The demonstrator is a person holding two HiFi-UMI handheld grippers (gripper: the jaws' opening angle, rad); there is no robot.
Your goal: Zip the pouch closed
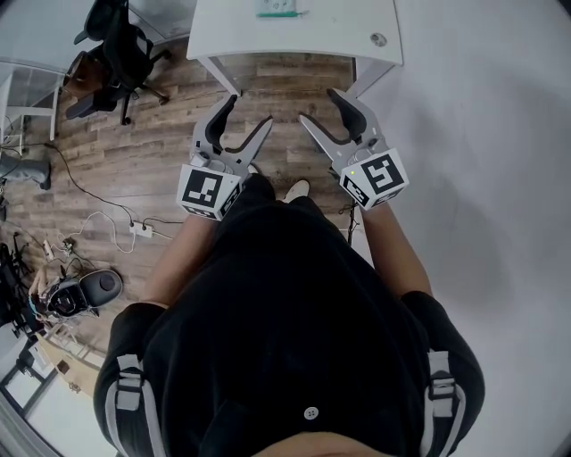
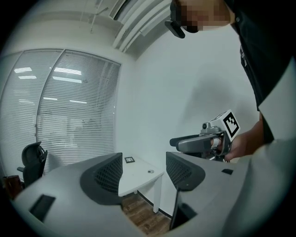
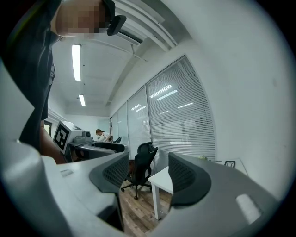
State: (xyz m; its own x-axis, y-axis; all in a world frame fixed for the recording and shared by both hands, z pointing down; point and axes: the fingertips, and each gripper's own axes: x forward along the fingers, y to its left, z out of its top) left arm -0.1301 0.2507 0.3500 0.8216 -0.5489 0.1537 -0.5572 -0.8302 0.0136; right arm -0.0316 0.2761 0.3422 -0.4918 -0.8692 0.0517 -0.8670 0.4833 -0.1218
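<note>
No pouch shows clearly in any view. A small flat greenish object (image 1: 277, 7) lies at the far edge of the white table (image 1: 294, 36); in the left gripper view it is a small dark-framed item (image 2: 129, 159), and I cannot tell what it is. My left gripper (image 1: 251, 114) is held in the air before the table, open and empty. My right gripper (image 1: 318, 107) hangs beside it, also open and empty. In the left gripper view the left gripper (image 2: 144, 171) frames the table (image 2: 138, 178), with the right gripper (image 2: 203, 142) off to the right.
A white wall runs along the right. A black office chair (image 1: 120, 54) stands at the far left on the wood floor, with cables and a power strip (image 1: 138, 230) nearer. The right gripper view shows the chair (image 3: 141, 162), window blinds and a distant person (image 3: 99, 134).
</note>
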